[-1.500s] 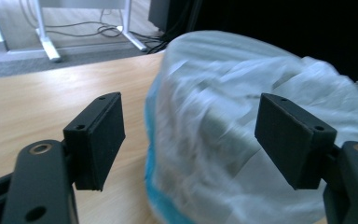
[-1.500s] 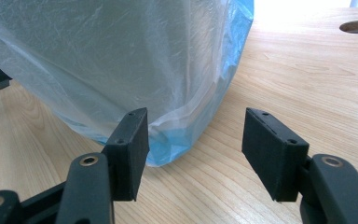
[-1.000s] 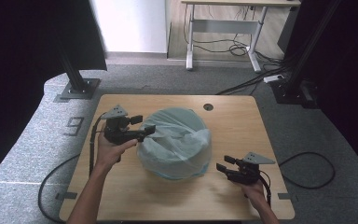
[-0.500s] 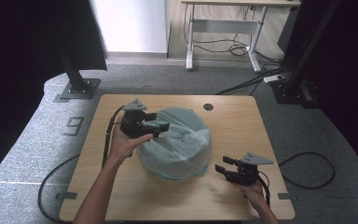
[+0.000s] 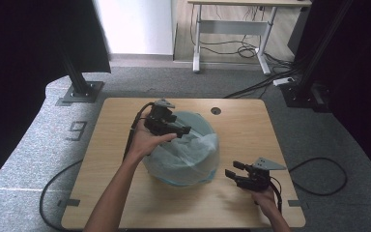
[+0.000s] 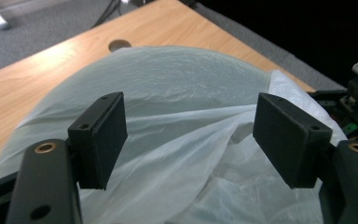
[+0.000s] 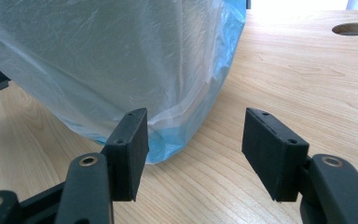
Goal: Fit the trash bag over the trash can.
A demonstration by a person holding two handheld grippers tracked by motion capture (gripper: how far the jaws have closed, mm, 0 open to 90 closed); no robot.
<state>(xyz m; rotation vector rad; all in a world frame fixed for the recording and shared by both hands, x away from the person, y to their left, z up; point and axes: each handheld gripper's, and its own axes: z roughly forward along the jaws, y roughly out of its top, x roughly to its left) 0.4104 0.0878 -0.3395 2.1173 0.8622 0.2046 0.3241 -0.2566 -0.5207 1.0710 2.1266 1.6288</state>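
at the middle of the surface [image 5: 101,145] sits the bag [image 5: 183,152]. the left claw [image 6: 189,135], spread, has moved from the bag's left side to over its far top, likely to regrip. the right claw [image 5: 233,174], spread, waits near the front right corner.

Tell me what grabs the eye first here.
A big rounded mound draped in a pale translucent plastic bag sits mid-table on the wooden table. The left gripper hovers open over its top; the right gripper waits open beside its near right edge.
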